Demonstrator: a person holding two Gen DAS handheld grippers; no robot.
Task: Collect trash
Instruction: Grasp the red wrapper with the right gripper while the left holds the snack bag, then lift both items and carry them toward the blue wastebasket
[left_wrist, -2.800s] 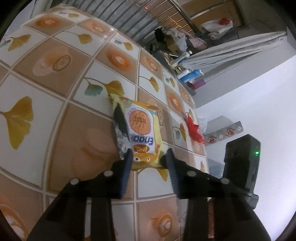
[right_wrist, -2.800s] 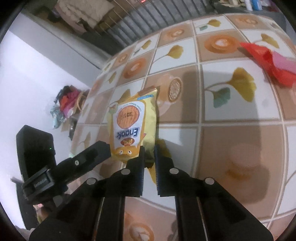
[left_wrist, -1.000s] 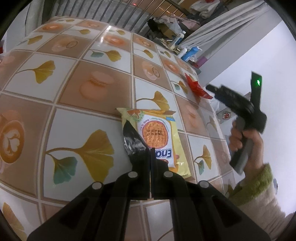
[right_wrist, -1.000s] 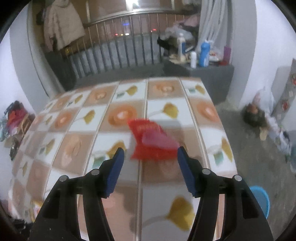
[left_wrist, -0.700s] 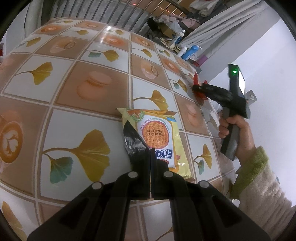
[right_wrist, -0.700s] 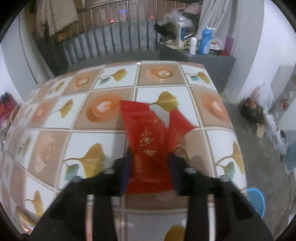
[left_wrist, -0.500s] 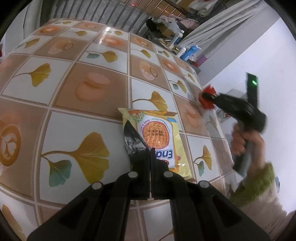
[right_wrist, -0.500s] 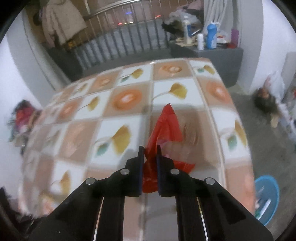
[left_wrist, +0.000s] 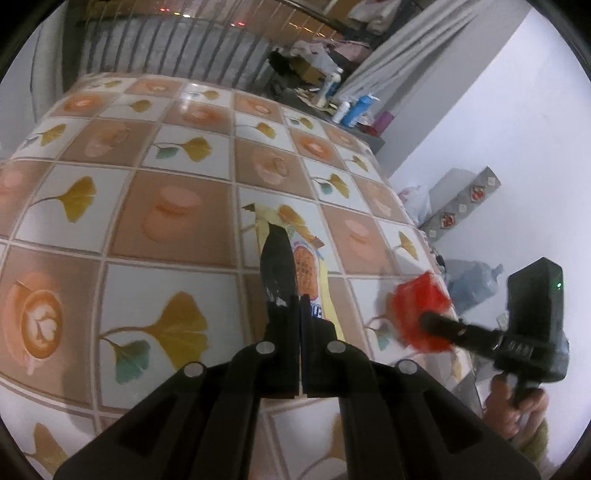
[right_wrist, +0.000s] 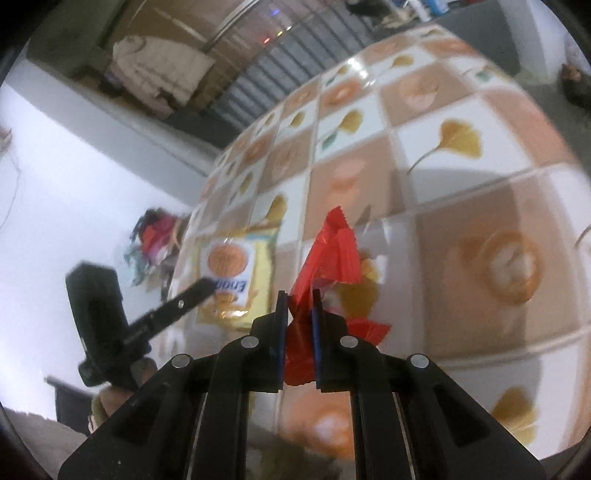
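My left gripper (left_wrist: 300, 306) is clamped on the yellow snack packet (left_wrist: 308, 275), lifted edge-on above the tiled tablecloth (left_wrist: 177, 221). My right gripper (right_wrist: 298, 308) pinches the red wrapper (right_wrist: 334, 251), held above that cloth.

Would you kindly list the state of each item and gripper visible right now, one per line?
Left gripper: shut, its fingers clamped on the yellow snack packet.
Yellow snack packet: pinched at one end, opened flat, looks empty.
Right gripper: shut on the red wrapper.
Red wrapper: crumpled, held above the tabletop.
Tiled tabletop: otherwise bare around the packet.
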